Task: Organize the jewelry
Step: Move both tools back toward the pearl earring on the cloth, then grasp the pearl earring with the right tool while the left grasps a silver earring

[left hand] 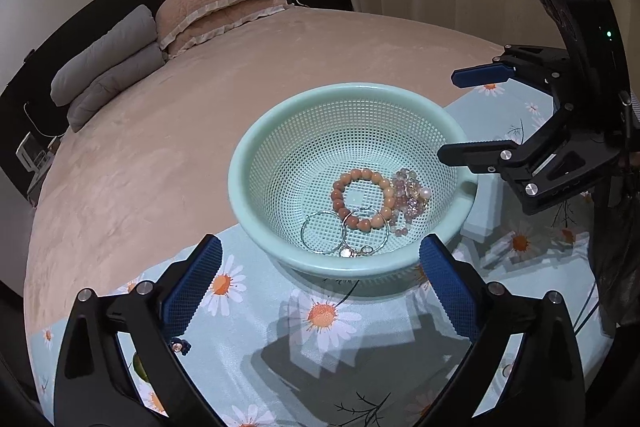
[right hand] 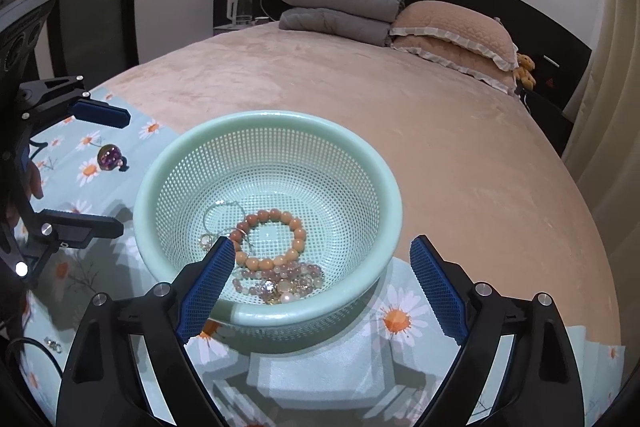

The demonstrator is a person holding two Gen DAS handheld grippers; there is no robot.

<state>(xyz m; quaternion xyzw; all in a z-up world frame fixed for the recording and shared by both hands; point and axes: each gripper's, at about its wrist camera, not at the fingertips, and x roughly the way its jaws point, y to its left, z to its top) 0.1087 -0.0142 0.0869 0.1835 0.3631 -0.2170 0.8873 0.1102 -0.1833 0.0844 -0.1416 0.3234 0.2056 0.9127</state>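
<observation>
- While both tools hover, left gripper (left hand: 320, 279) and right gripper (right hand: 322, 283) stand released — nothing between the pads.
- Mint basket (left hand: 256, 163) on daisy cloth (left hand: 256, 323) holds orange bead bracelet (left hand: 362, 199), silver hoops (left hand: 324, 231) at 7 o'clock, pink bead strand (left hand: 410, 195) at 3 o'clock.
- Purple bauble (right hand: 109, 157) lies outside — 10 o'clock of basket.

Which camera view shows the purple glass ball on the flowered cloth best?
The right wrist view. There the purple ball lies in plain sight on the flowered cloth, left of the green basket and apart from it. In the left wrist view I cannot find the ball with certainty; only a small dark object shows beside the lower-left finger.
</observation>
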